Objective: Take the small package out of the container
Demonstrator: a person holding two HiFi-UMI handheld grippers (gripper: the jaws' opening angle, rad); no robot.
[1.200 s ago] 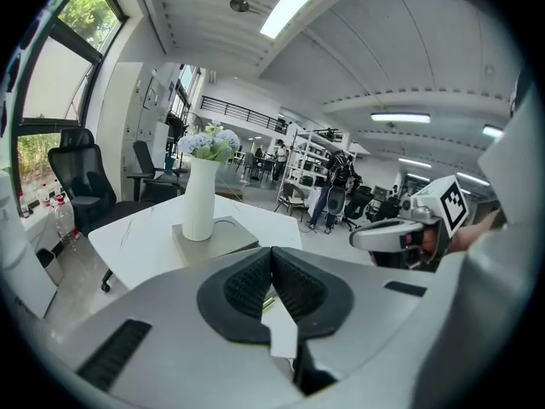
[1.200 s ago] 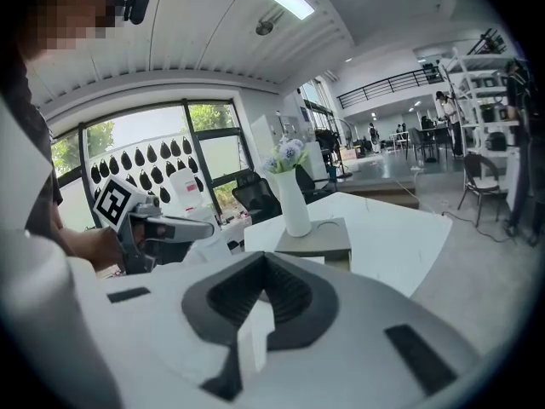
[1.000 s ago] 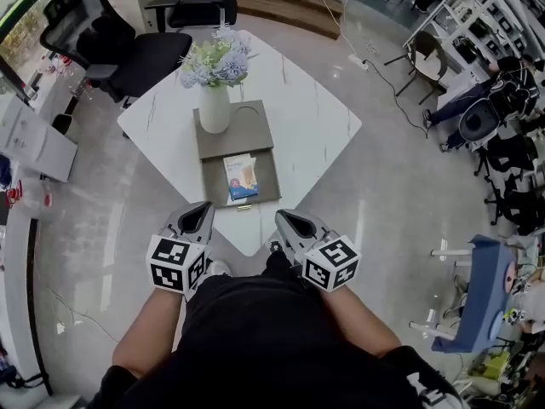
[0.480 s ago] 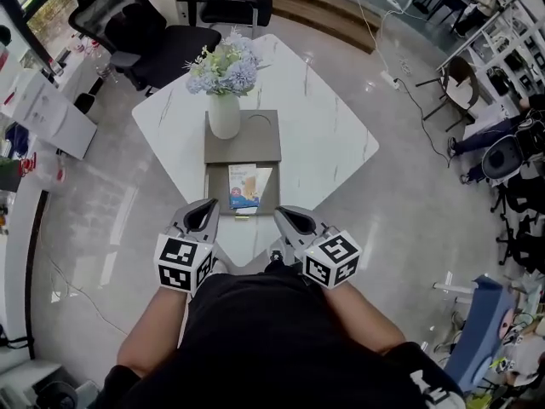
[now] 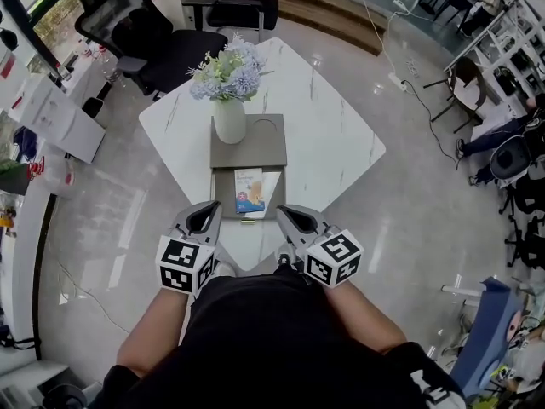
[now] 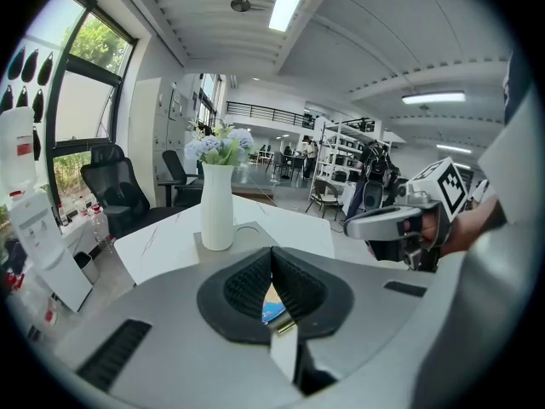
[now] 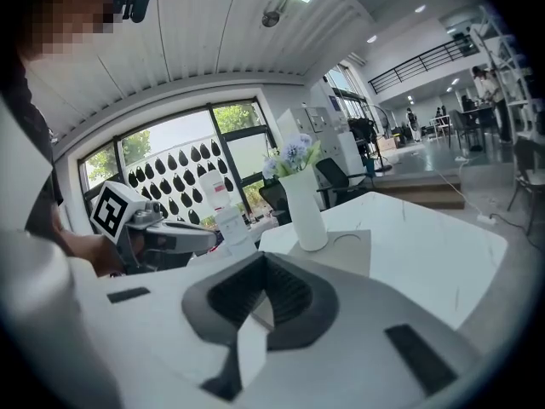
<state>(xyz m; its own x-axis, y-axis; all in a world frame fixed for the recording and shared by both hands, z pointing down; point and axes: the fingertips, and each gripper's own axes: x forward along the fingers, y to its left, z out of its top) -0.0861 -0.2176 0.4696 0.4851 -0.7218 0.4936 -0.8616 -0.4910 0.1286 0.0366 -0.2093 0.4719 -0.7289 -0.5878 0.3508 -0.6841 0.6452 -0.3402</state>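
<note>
The small package (image 5: pixel 249 190), white and blue, lies flat in the near half of a grey-brown container (image 5: pixel 271 147) on the white table (image 5: pixel 332 143). A white vase of flowers (image 5: pixel 228 119) stands on the container's far half. My left gripper (image 5: pixel 207 215) and right gripper (image 5: pixel 287 216) hover side by side over the table's near corner, just short of the container. Both are shut and empty. In the left gripper view a strip of the package (image 6: pixel 272 307) shows past the shut left gripper (image 6: pixel 272 267). The right gripper (image 7: pixel 266 288) points at the vase (image 7: pixel 305 211).
Black office chairs (image 5: pixel 145 37) stand beyond the table's far corner. A white cabinet (image 5: pixel 55 118) is on the left. Chairs and shelving (image 5: pixel 502 135) line the right side. Glossy grey floor (image 5: pixel 409 228) surrounds the table.
The table and container have drawn closer to both grippers in the head view. Both grippers stay shut and side by side, now right at the table's near corner.
</note>
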